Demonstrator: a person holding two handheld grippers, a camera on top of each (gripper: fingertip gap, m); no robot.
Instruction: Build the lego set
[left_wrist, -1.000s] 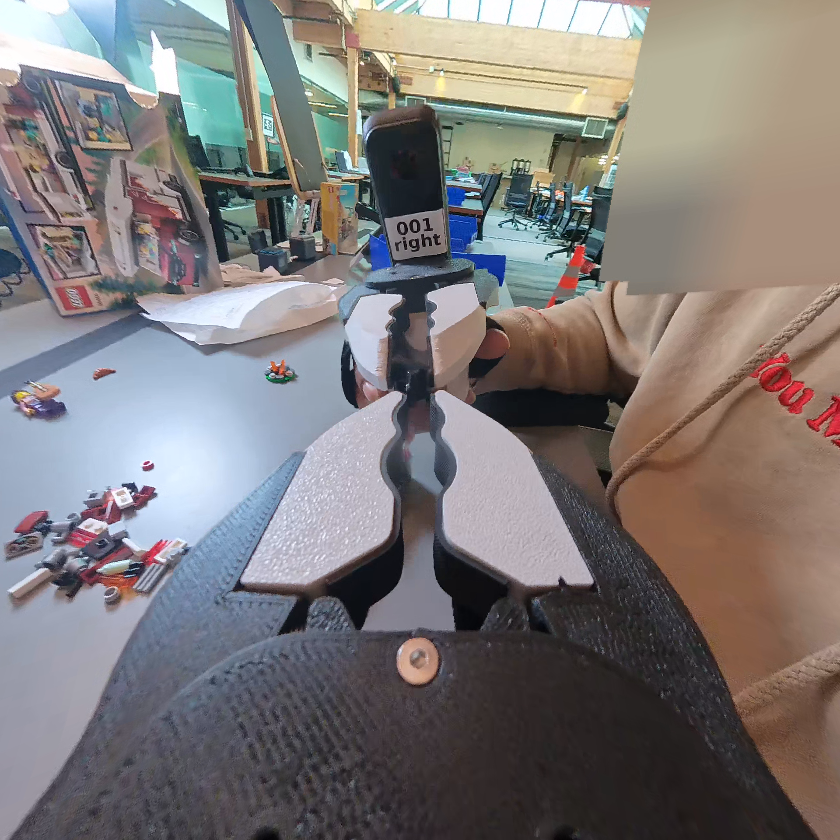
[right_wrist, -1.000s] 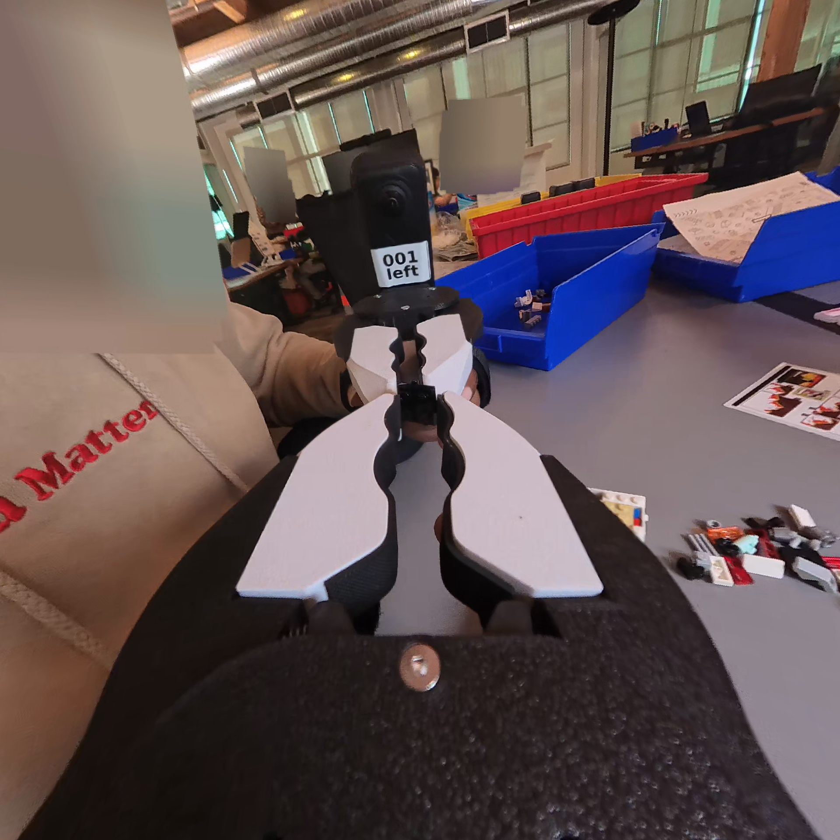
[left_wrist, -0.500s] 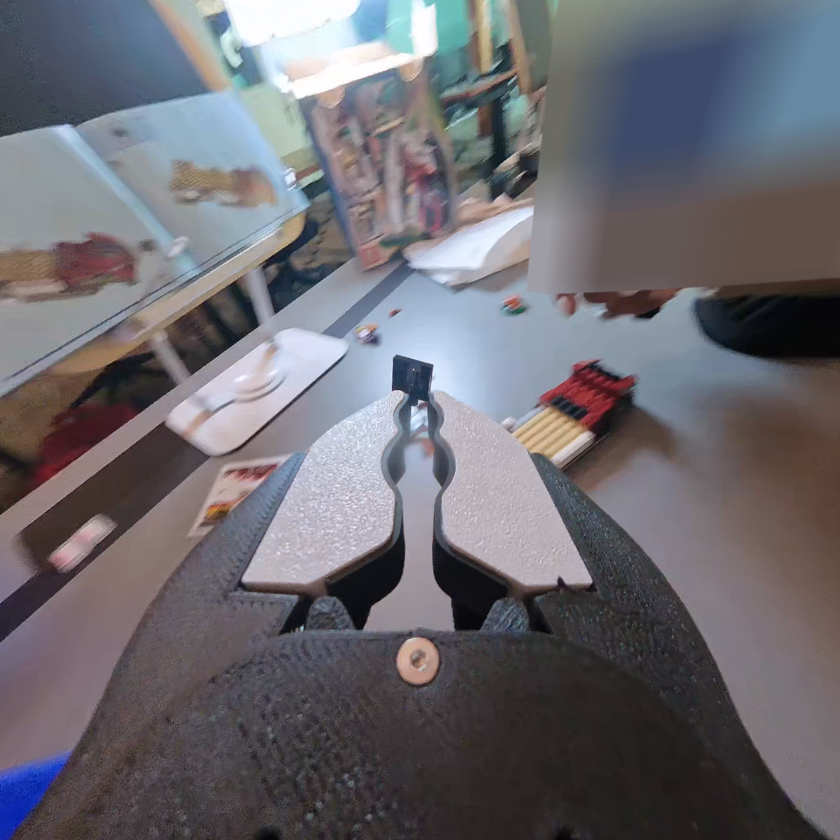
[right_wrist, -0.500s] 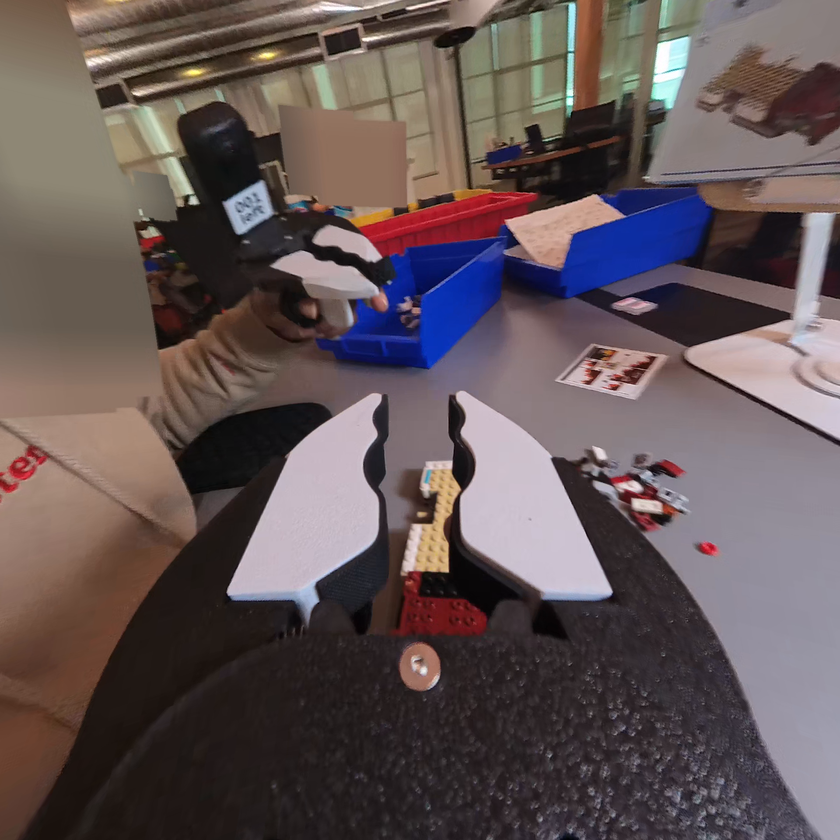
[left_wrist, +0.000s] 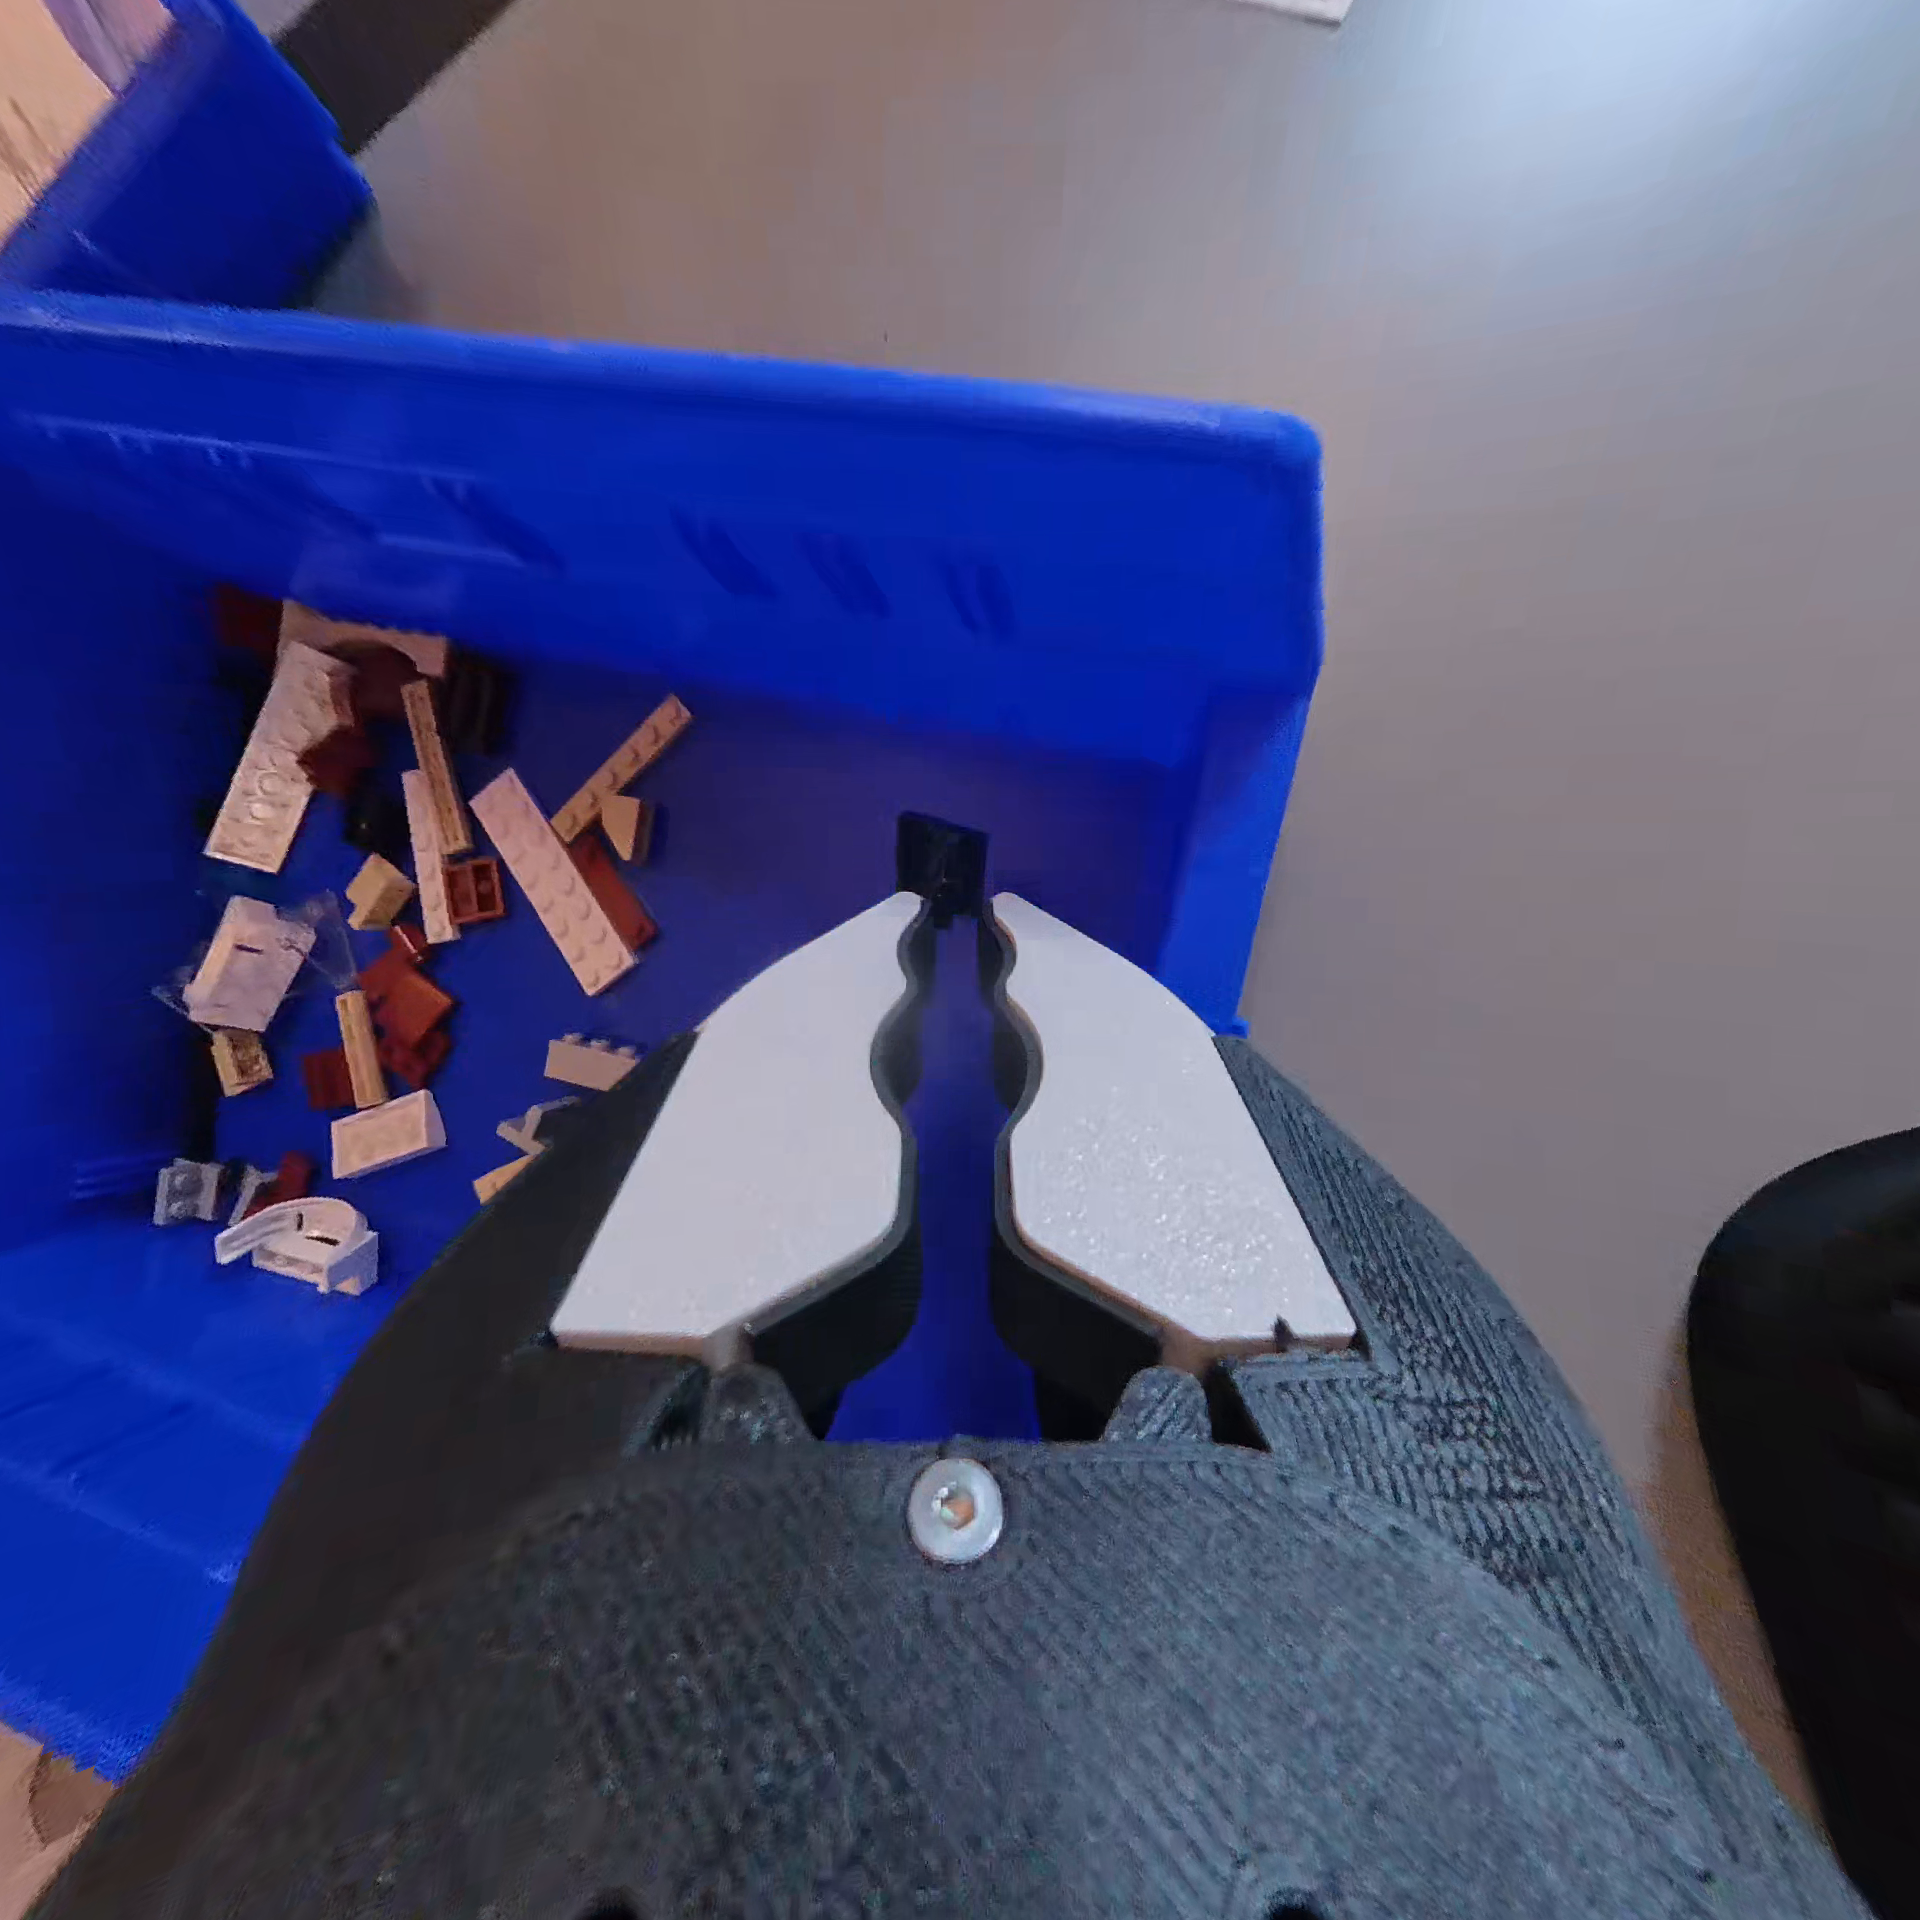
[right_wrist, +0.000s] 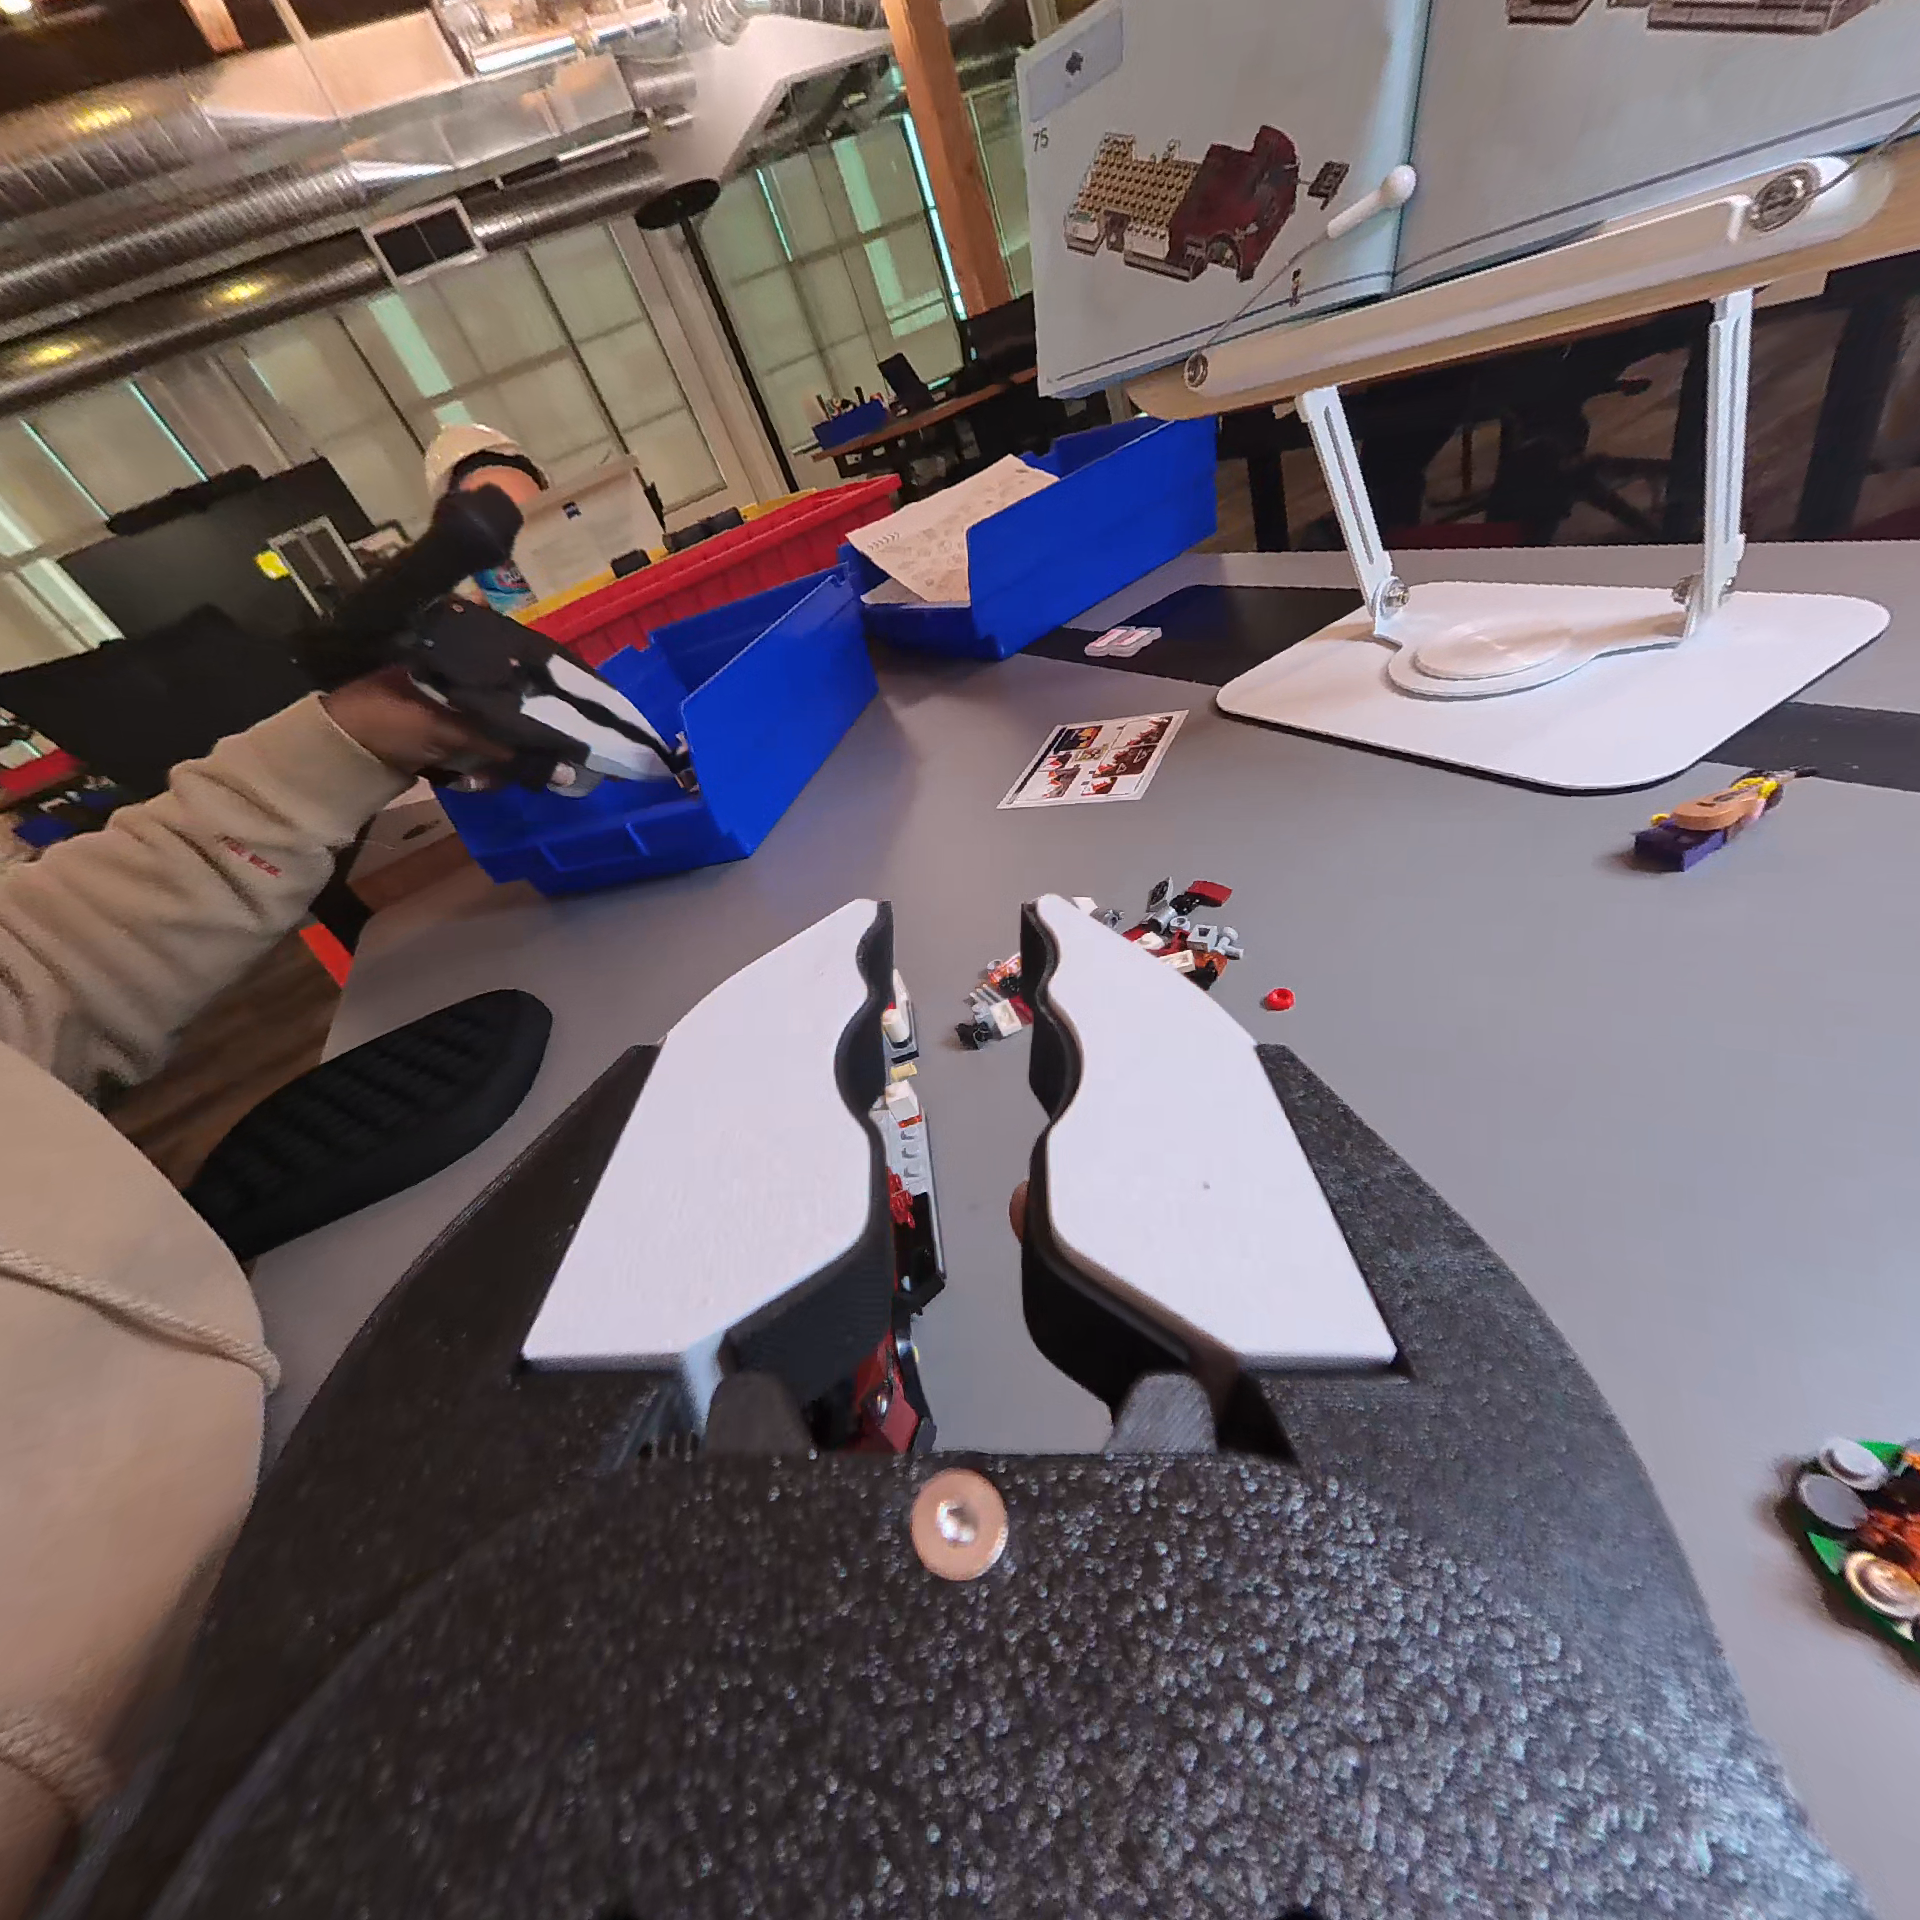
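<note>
**Black piece pinched over the blue bin; other tool parted above the build**

Left gripper (left_wrist: 948, 904): closed to a narrow slit on a small black piece (left_wrist: 940, 857), pinched at the very fingertips and sticking out past them. Hung inside the blue bin (left_wrist: 727, 468), above its bare floor near the right wall. Kept well apart from the loose bricks (left_wrist: 416, 883), tan, white, dark red and grey, heaped at the bin's left side. Not set down, as far as could be seen.

Right gripper (right_wrist: 956, 914): parted to a moderate gap, with nothing pressed between the pads. Poised over a brick build (right_wrist: 909, 1143) of red, grey and white lying on the table, glimpsed through the gap close to the left finger. Could not tell whether touched. Just beyond the tips, a scatter of small parts (right_wrist: 1174, 935) and a lone red stud (right_wrist: 1279, 1000).

Around these, a grey table (right_wrist: 1455, 1039). Farther out, a printed leaflet (right_wrist: 1096, 758) lying flat, a white stand (right_wrist: 1558, 675) bearing an open instruction booklet (right_wrist: 1247, 187), a small purple model (right_wrist: 1704, 821) and a green round piece (right_wrist: 1860, 1527) at the right edge. Behind the near bin, a second blue bin (right_wrist: 1091, 520) with paper in it and a red bin (right_wrist: 748, 561). Beyond, a large open room with tall windows, ceiling ducts and desks.
</note>
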